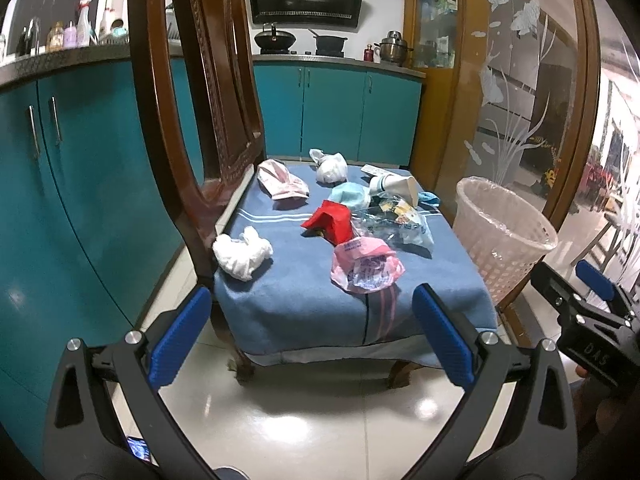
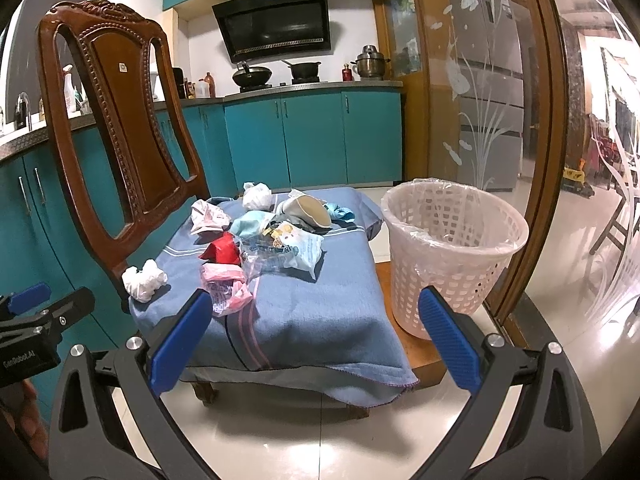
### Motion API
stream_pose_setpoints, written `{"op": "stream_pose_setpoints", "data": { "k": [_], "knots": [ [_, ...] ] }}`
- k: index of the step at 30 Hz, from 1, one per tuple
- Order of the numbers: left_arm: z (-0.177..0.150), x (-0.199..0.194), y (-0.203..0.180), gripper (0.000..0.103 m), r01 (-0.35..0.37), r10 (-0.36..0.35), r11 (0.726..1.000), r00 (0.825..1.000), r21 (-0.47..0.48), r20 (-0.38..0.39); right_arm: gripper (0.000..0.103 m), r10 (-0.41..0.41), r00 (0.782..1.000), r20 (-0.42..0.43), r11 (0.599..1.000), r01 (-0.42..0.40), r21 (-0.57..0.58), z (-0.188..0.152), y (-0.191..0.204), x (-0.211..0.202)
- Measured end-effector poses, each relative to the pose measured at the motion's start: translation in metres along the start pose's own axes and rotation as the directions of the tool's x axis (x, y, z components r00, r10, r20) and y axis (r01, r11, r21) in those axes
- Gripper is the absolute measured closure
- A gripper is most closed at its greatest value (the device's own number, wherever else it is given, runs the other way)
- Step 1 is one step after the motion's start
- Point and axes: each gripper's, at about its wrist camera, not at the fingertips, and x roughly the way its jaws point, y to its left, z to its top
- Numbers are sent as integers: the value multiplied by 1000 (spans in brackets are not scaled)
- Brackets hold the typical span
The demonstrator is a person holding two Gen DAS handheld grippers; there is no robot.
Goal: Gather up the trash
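Several pieces of trash lie on a blue cloth (image 1: 288, 304) over a wooden chair seat: a white crumpled tissue (image 1: 242, 256) (image 2: 144, 280), a pink plastic bag (image 1: 366, 266) (image 2: 226, 288), a red wrapper (image 1: 330, 220) (image 2: 222, 252), a clear printed bag (image 1: 396, 222) (image 2: 286, 250), a paper cup (image 1: 394, 186) (image 2: 306, 210). A white lined basket (image 1: 502, 236) (image 2: 452, 244) stands right of the chair. My left gripper (image 1: 312, 340) is open and empty, in front of the seat. My right gripper (image 2: 316, 344) is open and empty, also short of the seat.
The chair's carved wooden back (image 2: 116, 120) rises at the left. Teal cabinets (image 1: 72, 184) line the left and back. A wood-framed etched glass door (image 2: 500, 120) stands right of the basket. The floor is glossy tile (image 2: 304, 440).
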Motion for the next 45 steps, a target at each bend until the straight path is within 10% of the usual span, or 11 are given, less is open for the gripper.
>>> {"op": "stream_pose_setpoints", "data": {
  "k": [45],
  "knots": [
    [4,6,-4,3,24,-23,996,1000,84,-11,3,60,996,59,998,-58,-25,9,9,10]
  ]
}}
